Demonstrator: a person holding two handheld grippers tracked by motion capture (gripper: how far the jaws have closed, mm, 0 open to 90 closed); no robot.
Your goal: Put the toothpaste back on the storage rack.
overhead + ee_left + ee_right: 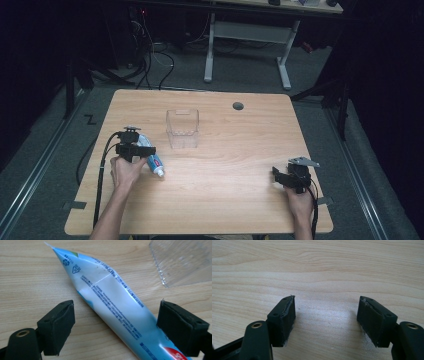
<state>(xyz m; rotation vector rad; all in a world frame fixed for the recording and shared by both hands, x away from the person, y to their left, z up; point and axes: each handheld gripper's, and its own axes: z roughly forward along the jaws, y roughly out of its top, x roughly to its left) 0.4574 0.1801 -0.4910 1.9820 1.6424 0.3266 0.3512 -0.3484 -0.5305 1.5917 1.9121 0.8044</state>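
Two grippers, both spread wide: left gripper (pixel 115 327) straddles the blue-and-white plastic toothpaste tube (pixel 112 302) on the wooden desk (pixel 235 165) without pinching; right gripper (pixel 327 320) holds nothing.

From above, the left gripper (pixel 134 145) covers the upper half of the toothpaste tube (pixel 152 161), leaving its cap end poking out toward five o'clock. In the left gripper view that cap end runs off the bottom edge, the clear plastic container (pixel 185 262) is cropped at one o'clock, and the tube's fine print is too small to read.
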